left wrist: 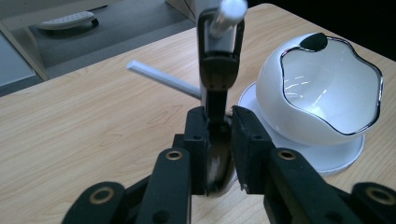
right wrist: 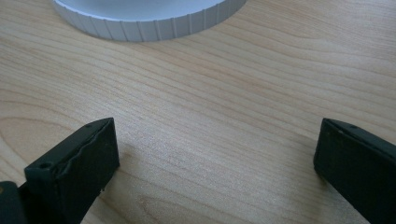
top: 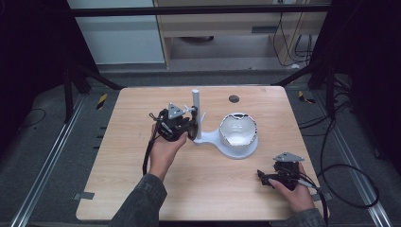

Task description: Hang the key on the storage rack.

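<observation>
High view: a wooden table (top: 142, 189) carries a white stand (top: 208, 139) with an upright post (top: 196, 111) and a round base (top: 239, 150). A white bowl (top: 239, 130) with a wavy chrome rim sits on the base, tipped toward the camera. The left hand (top: 163, 153) holds the left gripper (top: 189, 128) just beside the post, near the table's middle, its grey plate on top. The right hand (top: 295, 191) holds the right gripper (top: 261, 178) low over the table's near right corner, well apart from the stand, pointing left. A small dark disc (top: 233, 99) lies near the far edge. Cables trail from both grippers.

Left gripper view: the left gripper (left wrist: 219, 149) has its jaws pressed together on a thin dark strap (left wrist: 217, 84) that runs forward and loops around a white peg (left wrist: 229, 14). The bowl (left wrist: 322, 88) sits to the right on its base (left wrist: 336, 156), close to the jaws. The post (left wrist: 163, 79) shows as a pale rod behind the strap, slanting across the wood.

Right gripper view: the right gripper (right wrist: 215, 158) has its jaws wide apart with nothing between them but bare wood (right wrist: 210, 116). The base's ribbed edge (right wrist: 149, 23) shows at the top, apart from the jaws.
</observation>
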A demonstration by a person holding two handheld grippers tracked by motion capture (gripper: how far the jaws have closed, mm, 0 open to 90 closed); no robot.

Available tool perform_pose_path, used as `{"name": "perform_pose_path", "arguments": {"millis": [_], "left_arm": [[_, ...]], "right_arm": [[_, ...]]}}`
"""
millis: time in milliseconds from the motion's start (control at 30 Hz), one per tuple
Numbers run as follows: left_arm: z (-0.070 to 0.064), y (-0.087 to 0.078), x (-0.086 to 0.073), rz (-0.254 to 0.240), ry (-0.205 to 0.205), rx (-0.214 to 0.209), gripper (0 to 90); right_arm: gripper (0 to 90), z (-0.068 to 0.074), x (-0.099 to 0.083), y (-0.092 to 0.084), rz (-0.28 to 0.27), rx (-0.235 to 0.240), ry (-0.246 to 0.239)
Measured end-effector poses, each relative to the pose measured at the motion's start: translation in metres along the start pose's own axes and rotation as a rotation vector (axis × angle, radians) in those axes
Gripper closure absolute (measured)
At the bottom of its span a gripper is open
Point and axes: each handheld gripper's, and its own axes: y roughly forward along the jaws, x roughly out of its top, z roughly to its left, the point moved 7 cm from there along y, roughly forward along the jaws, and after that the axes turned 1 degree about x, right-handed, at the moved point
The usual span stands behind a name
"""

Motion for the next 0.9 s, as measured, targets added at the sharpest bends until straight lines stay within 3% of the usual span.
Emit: {"name": "perform_pose_path", "arguments": {"millis": [233,433,567,667,767,900], "left_arm": [[0.002,-0.009,-0.011,0.002,0.001,-0.004,69.5],[0.005,-0.019,-0.018,-0.006,-0.002,-0.005,59.6],[0.004,-0.022,-0.022,0.002,0.001,-0.022,45.5],[0.002,-0.023,-0.024,0.007,-0.003,-0.057,28.3],[0.002,-0.026,-0.028,0.019,-0.003,-0.053,17.2],[0.003,-0.032,-0.033,0.017,-0.002,-0.064,11.5]], "right_arm": [[0.4,0.000,0.000,0.000,0.000,-0.001,0.002],[0.5,0.000,0.000,0.000,0.001,-0.001,0.000],[0.4,0.000,0.000,0.000,0.000,-0.001,0.002],[0.5,0.001,0.000,0.000,0.001,-0.001,0.004],[0.5,0.001,0.000,0.000,0.000,-0.003,0.004],[0.5,0.001,0.000,0.000,0.000,-0.003,0.005]]}}
